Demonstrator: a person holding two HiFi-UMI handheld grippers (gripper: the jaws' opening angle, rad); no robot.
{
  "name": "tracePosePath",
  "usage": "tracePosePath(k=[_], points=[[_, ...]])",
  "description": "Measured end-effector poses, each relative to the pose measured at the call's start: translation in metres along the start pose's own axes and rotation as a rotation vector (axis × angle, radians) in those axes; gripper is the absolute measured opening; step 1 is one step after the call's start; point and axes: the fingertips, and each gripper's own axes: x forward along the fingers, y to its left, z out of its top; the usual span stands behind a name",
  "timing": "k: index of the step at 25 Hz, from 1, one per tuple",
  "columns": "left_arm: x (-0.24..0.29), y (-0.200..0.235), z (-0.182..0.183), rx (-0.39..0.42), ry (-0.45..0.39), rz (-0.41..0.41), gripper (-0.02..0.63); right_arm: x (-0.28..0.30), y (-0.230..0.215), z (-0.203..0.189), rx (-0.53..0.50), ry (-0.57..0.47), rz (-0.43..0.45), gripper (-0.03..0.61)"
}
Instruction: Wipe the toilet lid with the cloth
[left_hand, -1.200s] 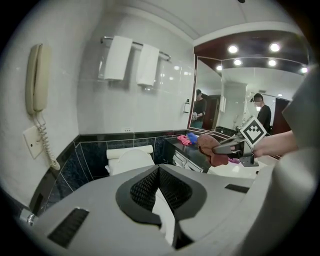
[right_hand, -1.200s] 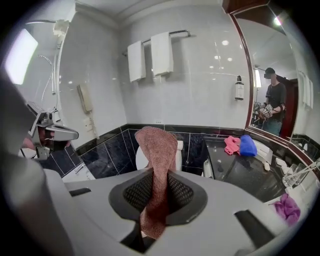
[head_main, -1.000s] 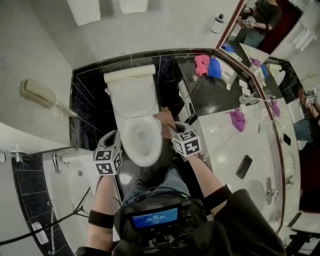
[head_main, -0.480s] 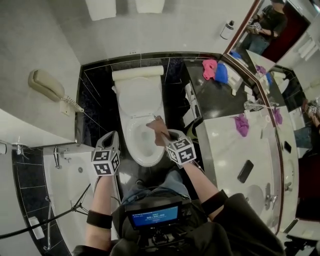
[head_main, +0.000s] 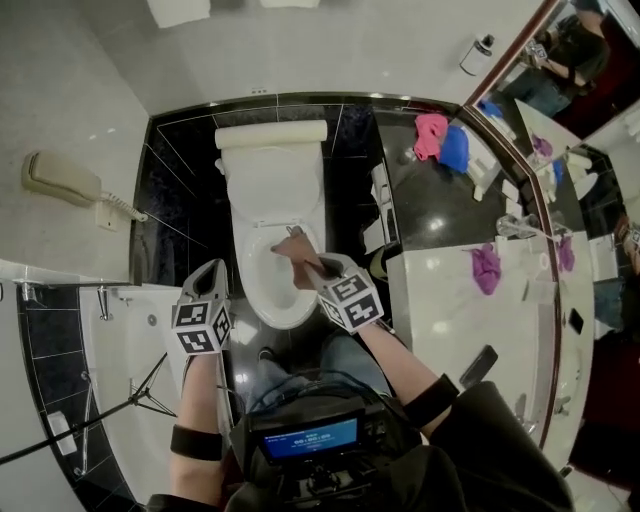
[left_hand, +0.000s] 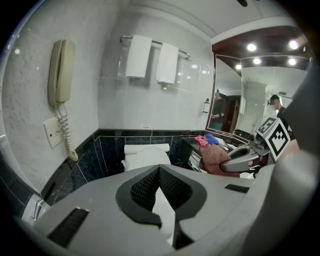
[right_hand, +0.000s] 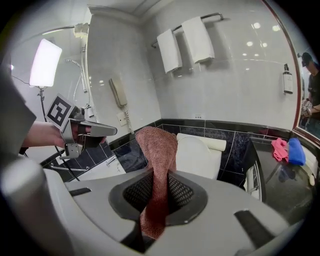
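While the right tool (head_main: 308, 268) pinches the reddish cloth (right_hand: 159, 150) over the open bowl (head_main: 244, 282), just short of the raised toilet lid (head_main: 272, 185), and the left tool (left_hand: 159, 187) sits closed and empty, the wiping itself looks wholly undone.

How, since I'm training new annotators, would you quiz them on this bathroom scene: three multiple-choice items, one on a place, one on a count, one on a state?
1. Where is the wall phone?
A. on the wall at the person's left of the toilet
B. on the counter
C. on the floor

2. How many white towels hang above the toilet?
A. one
B. two
C. four

3. What state are the right tongs in?
A. open and empty
B. shut on the reddish-brown cloth
C. shut on a bottle

Key: A, the head view shows it mounted left of the toilet; B, two hang side by side; B, the cloth is pinched in them.
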Motion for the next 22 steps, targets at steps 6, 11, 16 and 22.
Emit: tracePosePath(k=[6,11,16,22], points=[[0.035,0.0,0.007,-0.025,0.015,0.074,0.0,0.037,-0.027,0.009,-0.048,-0.003,0.088,0.069],[0.068,0.016,0.006,-0.004,0.03,0.054,0.0,0.085,-0.045,0.01,-0.032,-0.006,0.061,0.069],[0.114,0.042,-0.011,0.04,0.022,-0.007,0.0,0.157,-0.059,0.013,-0.031,-0.025,-0.004,0.069],[0.177,0.084,-0.037,0.083,0.012,-0.039,0.0,0.269,-0.09,0.033,-0.061,-0.093,-0.075,0.069]])
